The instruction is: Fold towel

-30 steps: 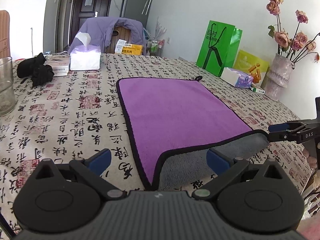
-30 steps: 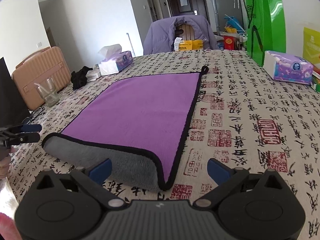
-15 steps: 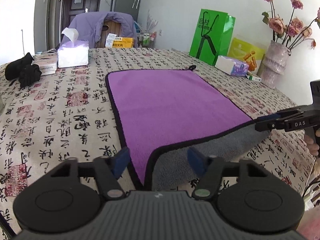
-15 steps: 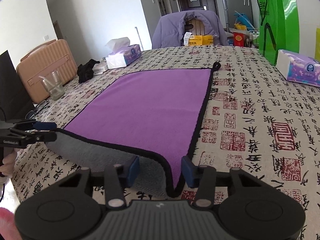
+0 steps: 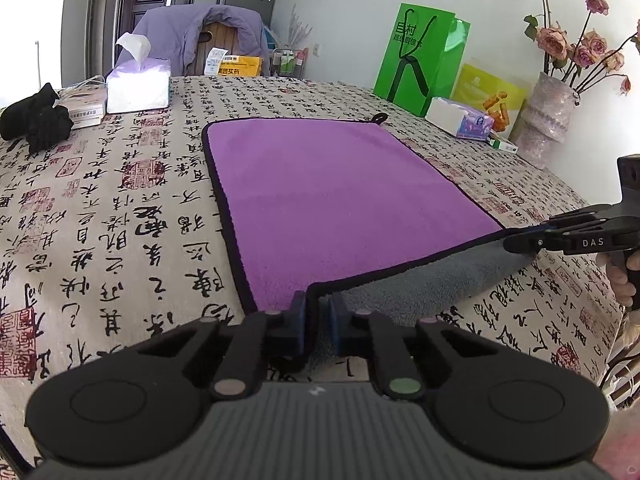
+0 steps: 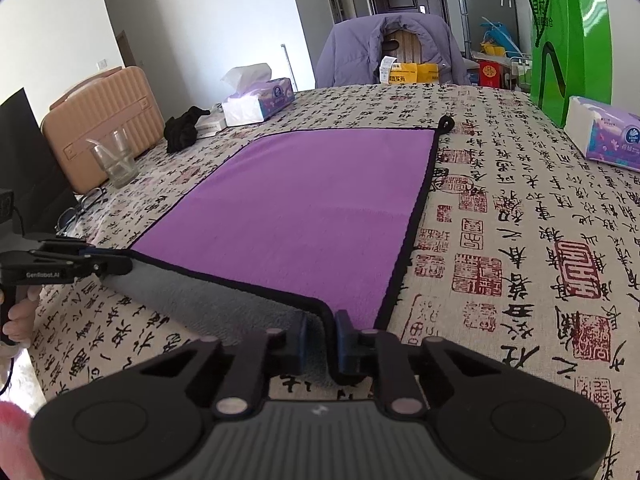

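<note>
A purple towel [image 5: 328,196] with a black hem and grey underside lies flat on the patterned tablecloth; it also shows in the right wrist view [image 6: 304,208]. Its near edge is lifted a little, showing the grey side [image 5: 420,284]. My left gripper [image 5: 319,312] is shut on the towel's near left corner. My right gripper [image 6: 321,326] is shut on the near right corner. Each gripper also appears in the other's view, the right one [image 5: 524,240] and the left one [image 6: 116,262], clamped on the hem.
A tissue box [image 5: 138,84], black cloth [image 5: 38,120], green bag [image 5: 420,60], tissue pack [image 5: 460,120] and flower vase [image 5: 548,120] stand around the far table. A glass [image 6: 114,158] and a beige case [image 6: 100,116] stand on the left. A chair with a jacket [image 6: 388,52] stands behind.
Both grippers went from open to shut, closing on the towel's two near corners. The near edge has lifted slightly off the table.
</note>
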A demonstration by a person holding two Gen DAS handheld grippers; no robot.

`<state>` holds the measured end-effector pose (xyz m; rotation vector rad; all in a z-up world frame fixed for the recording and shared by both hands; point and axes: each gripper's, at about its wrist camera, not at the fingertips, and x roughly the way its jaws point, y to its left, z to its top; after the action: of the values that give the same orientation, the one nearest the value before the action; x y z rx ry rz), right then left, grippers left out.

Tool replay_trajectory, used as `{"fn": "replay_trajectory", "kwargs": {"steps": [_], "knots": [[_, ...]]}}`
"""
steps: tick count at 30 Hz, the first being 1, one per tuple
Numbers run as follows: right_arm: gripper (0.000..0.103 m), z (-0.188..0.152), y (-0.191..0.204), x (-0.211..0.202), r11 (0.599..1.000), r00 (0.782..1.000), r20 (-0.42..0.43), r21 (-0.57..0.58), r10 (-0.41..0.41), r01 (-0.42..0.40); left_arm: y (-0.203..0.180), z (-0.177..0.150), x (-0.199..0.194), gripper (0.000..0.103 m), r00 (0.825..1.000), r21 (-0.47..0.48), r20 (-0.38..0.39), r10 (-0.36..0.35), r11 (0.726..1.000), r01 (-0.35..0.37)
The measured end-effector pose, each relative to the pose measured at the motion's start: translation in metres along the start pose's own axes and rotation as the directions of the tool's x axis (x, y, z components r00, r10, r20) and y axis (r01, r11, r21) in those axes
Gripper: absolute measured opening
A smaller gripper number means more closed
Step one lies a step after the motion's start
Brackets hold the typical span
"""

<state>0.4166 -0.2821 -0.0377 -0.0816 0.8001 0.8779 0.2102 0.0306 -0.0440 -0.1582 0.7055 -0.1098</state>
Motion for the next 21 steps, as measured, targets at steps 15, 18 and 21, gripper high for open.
{"fn": "replay_trajectory", "kwargs": {"steps": [15,18,21], "knots": [[0.005,0.005,0.008,-0.006,0.999,1.000,0.019,-0.042,-0.017,0.018,-0.007,0.004,-0.003,0.006,0.999,0.045,0.016,0.036,0.998,-0.037],[0.005,0.008,0.008,-0.008,0.999,0.999,0.028,-0.044,-0.019,0.021,-0.011,0.006,-0.004,0.006,0.999,0.065,0.021,0.049,0.997,-0.050],[0.005,0.010,0.007,-0.009,0.999,0.999,0.034,-0.046,-0.024,0.026,-0.012,0.009,-0.004,0.006,0.998,0.080,0.027,0.060,0.995,-0.062]]}}
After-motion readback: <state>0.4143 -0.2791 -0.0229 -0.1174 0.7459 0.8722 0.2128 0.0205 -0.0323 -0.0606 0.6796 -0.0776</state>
